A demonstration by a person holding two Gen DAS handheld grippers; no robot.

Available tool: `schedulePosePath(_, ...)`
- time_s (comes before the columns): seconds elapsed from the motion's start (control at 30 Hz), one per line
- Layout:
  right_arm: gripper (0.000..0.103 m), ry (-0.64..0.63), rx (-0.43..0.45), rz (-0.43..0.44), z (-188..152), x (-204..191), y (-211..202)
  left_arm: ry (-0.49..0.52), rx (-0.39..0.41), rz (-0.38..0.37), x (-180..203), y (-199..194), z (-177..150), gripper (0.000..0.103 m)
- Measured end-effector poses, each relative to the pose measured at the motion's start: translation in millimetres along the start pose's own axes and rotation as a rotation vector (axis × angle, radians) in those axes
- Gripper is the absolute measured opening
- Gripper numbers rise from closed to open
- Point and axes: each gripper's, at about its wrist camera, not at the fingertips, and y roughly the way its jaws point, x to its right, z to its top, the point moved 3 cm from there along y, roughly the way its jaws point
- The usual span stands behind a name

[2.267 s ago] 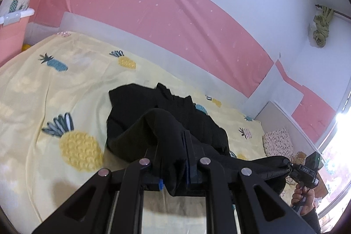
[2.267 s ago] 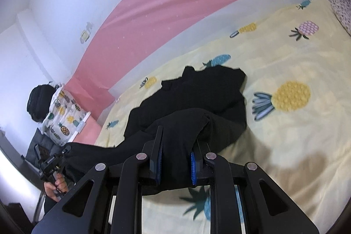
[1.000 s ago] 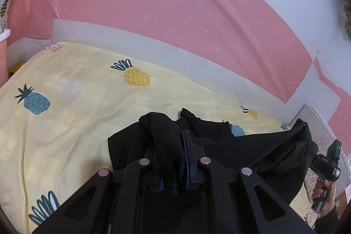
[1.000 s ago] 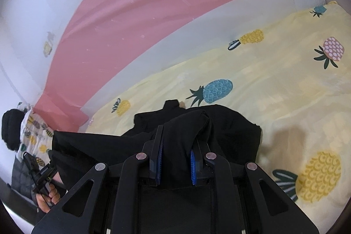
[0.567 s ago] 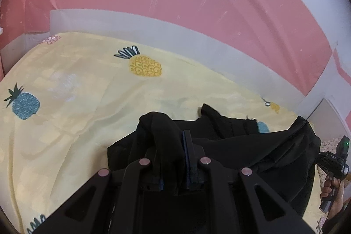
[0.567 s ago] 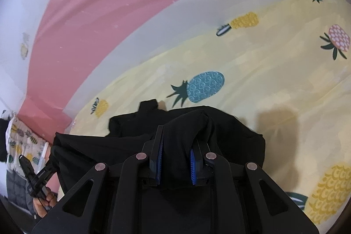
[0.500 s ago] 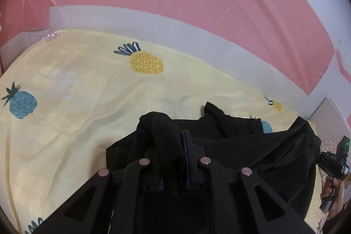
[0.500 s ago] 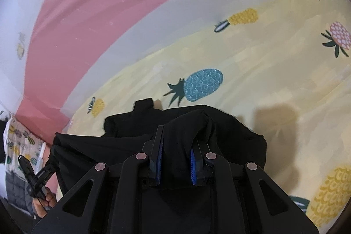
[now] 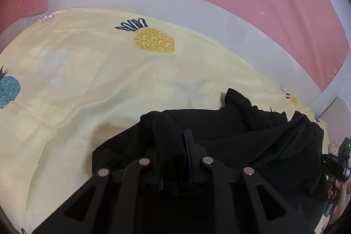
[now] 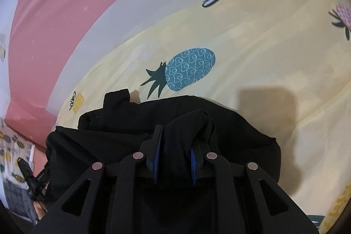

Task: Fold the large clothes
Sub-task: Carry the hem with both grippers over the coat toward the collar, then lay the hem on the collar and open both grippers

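A large black garment (image 9: 252, 142) lies folded over on the yellow pineapple bedsheet (image 9: 98, 84). My left gripper (image 9: 175, 142) has a bunch of the cloth's edge between its pads, low over the pile, and its jaws are opening. In the right wrist view the garment (image 10: 122, 124) fills the lower middle. My right gripper (image 10: 176, 139) pinches another bunch of the edge between its blue pads, and its jaws are opening too. Each camera shows the other gripper at its frame edge: the right gripper (image 9: 335, 163) and the left gripper (image 10: 28, 177).
A pink wall with a pale grey band (image 9: 175, 3) runs along the bed's far side. Bare sheet (image 10: 274, 47) lies beyond the garment and to both sides. A patterned cushion or cloth (image 10: 13, 157) shows at the left edge of the right wrist view.
Both grippers have moved down and toward the wall with the garment's edge, bringing it over the rest of the cloth. The held edge now hangs lower over the sheet.
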Motion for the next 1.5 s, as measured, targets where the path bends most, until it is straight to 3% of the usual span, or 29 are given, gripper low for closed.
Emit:
schedulePosePath(0.13,0.035,0.034,-0.012,0.062,1.8,2.6,-4.8,-0.035,-0.038,-0.040,-1.2,-0.4,3.9,0.025)
schedulePosePath(0.27,0.062,0.029,0.021,0.136,3.3,-2.3,-20.0,-0.067,-0.029,-0.121,-2.3,-14.6,7.2,0.042)
schedulePosePath(0.3,0.070,0.016,0.044,0.145,4.1,-4.0,-27.0,-0.067,-0.011,-0.134,-2.2,-21.3,8.5,0.053)
schedulePosePath(0.33,0.072,0.008,0.059,0.146,5.0,-4.7,-31.3,-0.062,0.010,-0.131,-2.2,-27.8,10.4,0.068)
schedulePosePath(0.4,0.072,-0.006,0.084,0.142,6.4,-4.0,-39.1,-0.068,0.055,-0.117,-6.0,-40.2,14.7,0.078)
schedulePosePath(0.57,0.072,-0.048,0.103,0.114,6.7,-0.8,-41.3,-0.044,0.057,-0.070,-16.5,-44.8,20.4,0.078)
schedulePosePath(0.8,0.072,-0.103,-0.009,0.017,8.2,6.3,-1.4,-0.024,-0.111,-0.058,-16.2,3.6,5.7,0.077)
schedulePosePath(0.83,0.068,-0.109,-0.018,0.016,7.9,7.4,1.3,-0.010,-0.119,-0.055,-15.0,8.6,3.7,0.072)
schedulePosePath(0.87,0.042,-0.121,-0.018,0.009,8.0,6.6,3.2,0.002,-0.112,-0.054,-13.7,10.2,2.6,0.067)
schedulePosePath(0.9,0.027,-0.144,-0.008,-0.009,8.5,3.6,3.8,0.013,-0.098,-0.045,-12.7,10.2,2.4,0.054)
schedulePosePath(0.93,0.024,-0.159,0.001,-0.019,8.8,1.8,2.8,0.021,-0.080,-0.022,-12.6,8.7,2.8,0.041)
schedulePosePath(0.97,0.018,-0.181,0.011,-0.027,9.0,-2.3,1.5,0.026,-0.067,-0.017,-12.6,7.1,3.5,0.036)
schedulePosePath(1.03,0.015,-0.214,0.048,-0.050,10.2,-9.4,-4.0,0.045,-0.026,-0.007,-10.8,-0.1,5.8,0.023)
schedulePosePath(1.23,0.013,-0.217,0.161,-0.097,23.8,-16.5,-17.4,0.033,0.121,0.001,-5.7,-22.1,25.8,0.019)
schedulePosePath(1.4,0.013,-0.211,0.155,-0.186,32.0,-11.6,7.5,0.051,0.132,0.046,3.4,2.9,39.6,0.019)
schedulePosePath(1.5,0.013,-0.210,0.108,-0.233,27.2,-2.5,32.4,0.056,0.079,0.087,-0.1,36.3,30.7,0.021)
